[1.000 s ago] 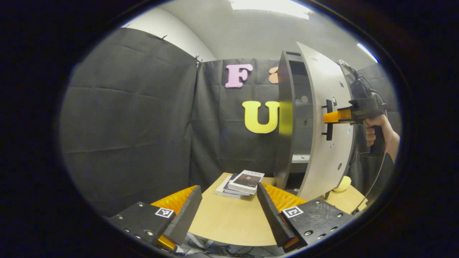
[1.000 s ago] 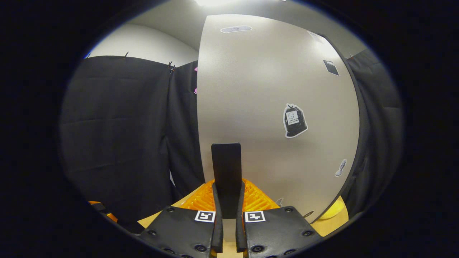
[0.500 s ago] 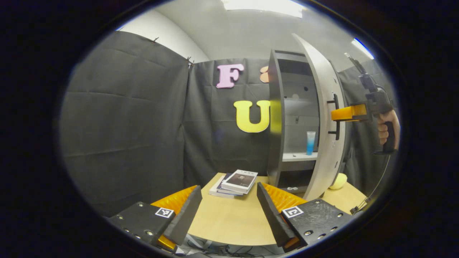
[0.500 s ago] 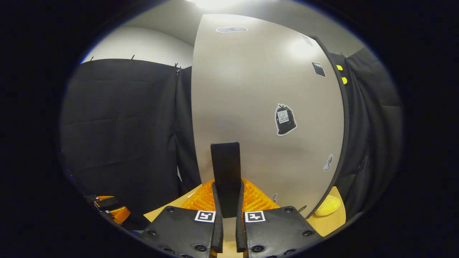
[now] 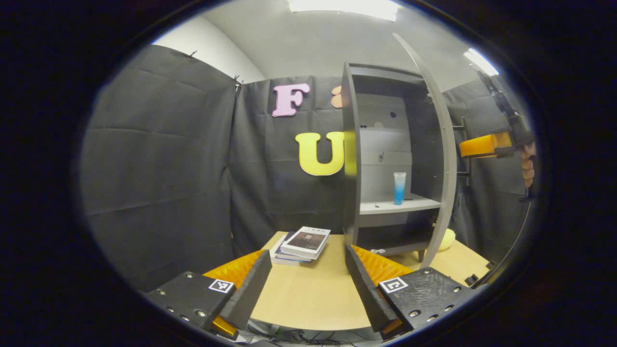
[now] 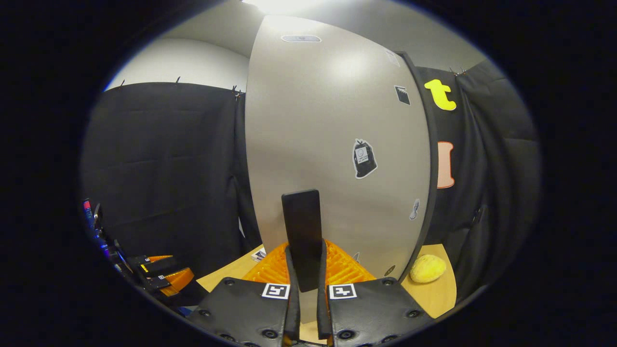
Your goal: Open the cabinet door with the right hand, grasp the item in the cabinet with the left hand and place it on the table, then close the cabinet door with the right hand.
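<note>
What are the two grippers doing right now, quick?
Left gripper: open, holding nothing, above the table.
Right gripper: shut on the door handle.

The light wooden worktop carries a small stack of books near its far edge, the top one lying askew on those beneath, and just beside them toward the far right corner stands the dark cabinet on short feet. Inside the cabinet a pale shelf holds a blue tube standing upright on its cap, near the shelf's middle. A yellow, lumpy fruit-like object lies on the worktop by its right edge, close to the foot of the open cabinet door.
</note>
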Action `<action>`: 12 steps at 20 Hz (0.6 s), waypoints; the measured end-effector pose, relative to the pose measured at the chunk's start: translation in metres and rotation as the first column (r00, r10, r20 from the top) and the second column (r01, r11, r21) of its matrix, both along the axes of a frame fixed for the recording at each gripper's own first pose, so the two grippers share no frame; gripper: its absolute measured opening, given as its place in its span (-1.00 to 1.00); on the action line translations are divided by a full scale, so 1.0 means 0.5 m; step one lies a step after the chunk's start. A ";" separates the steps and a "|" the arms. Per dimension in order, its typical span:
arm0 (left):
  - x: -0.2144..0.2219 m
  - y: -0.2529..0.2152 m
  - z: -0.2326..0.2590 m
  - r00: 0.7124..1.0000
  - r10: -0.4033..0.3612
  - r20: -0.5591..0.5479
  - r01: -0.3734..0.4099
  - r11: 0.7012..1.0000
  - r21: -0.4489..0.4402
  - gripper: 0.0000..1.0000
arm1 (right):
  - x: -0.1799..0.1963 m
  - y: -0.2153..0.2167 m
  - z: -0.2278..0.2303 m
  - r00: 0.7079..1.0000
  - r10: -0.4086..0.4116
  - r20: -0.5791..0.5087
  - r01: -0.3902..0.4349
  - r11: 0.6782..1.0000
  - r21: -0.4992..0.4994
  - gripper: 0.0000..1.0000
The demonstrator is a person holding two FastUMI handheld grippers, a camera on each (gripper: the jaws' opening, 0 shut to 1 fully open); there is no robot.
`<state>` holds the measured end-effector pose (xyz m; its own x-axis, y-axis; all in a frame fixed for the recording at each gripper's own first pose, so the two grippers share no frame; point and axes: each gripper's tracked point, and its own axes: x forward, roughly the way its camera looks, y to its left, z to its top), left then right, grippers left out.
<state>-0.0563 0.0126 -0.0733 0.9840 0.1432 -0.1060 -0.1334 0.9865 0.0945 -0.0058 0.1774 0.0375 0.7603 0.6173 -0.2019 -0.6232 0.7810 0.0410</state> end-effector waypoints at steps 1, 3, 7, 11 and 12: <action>0.006 -0.012 -0.005 1.000 -0.016 -0.003 0.016 1.000 -0.004 0.83 | -0.002 -0.012 0.000 1.000 -0.008 -0.002 0.008 1.000 -0.002 -0.68; 0.017 -0.039 -0.009 0.999 -0.047 -0.008 0.047 0.999 -0.008 0.83 | -0.008 -0.033 0.002 1.000 -0.024 -0.003 0.024 1.000 -0.007 -0.68; 0.043 -0.082 -0.007 0.995 -0.102 -0.001 0.102 0.994 -0.030 0.83 | -0.024 -0.089 0.006 0.997 -0.077 -0.008 0.077 0.997 -0.007 -0.69; 0.072 -0.117 -0.020 0.988 -0.152 -0.012 0.151 0.988 -0.037 0.83 | -0.034 -0.145 0.008 0.991 -0.137 -0.016 0.137 0.991 0.007 -0.72; 0.076 -0.126 -0.021 0.986 -0.165 -0.016 0.165 0.986 -0.035 0.83 | -0.035 -0.159 0.008 0.988 -0.152 -0.021 0.152 0.988 0.016 -0.70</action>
<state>-0.0183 -0.0504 -0.0838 0.9916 -0.0249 -0.1269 0.0330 0.9975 0.0618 -0.0232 0.0976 0.0414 0.8416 0.4983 -0.2081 -0.4961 0.8657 0.0668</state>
